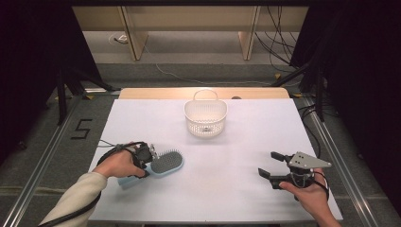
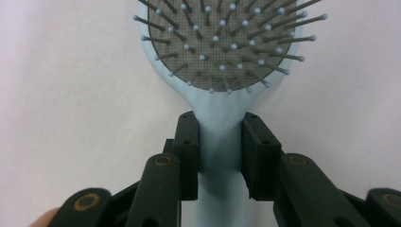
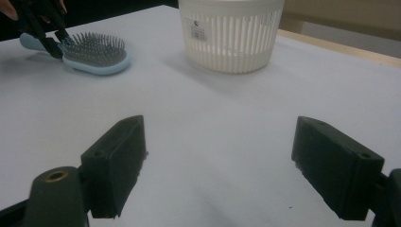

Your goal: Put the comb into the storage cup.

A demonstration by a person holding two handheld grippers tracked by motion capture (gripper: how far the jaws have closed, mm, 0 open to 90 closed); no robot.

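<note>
A light blue hairbrush (image 1: pixel 165 164) with a grey bristle pad lies bristles-up on the white table at the left. My left gripper (image 1: pixel 147 163) is shut on its handle just below the head; in the left gripper view both black pads press the handle of the hairbrush (image 2: pixel 220 142). From the right gripper view the hairbrush (image 3: pixel 94 54) lies far left, with the left gripper (image 3: pixel 49 40) on its handle. My right gripper (image 1: pixel 269 163) rests at the table's right front, jaws wide open, nothing between its pads (image 3: pixel 118 161).
A white slatted plastic basket (image 1: pixel 205 118) with a handle stands at the table's far middle, and the same basket (image 3: pixel 231 35) sits ahead of the right gripper. The white tabletop (image 1: pixel 227 161) stretches between both hands. Cables and metal rails border the table.
</note>
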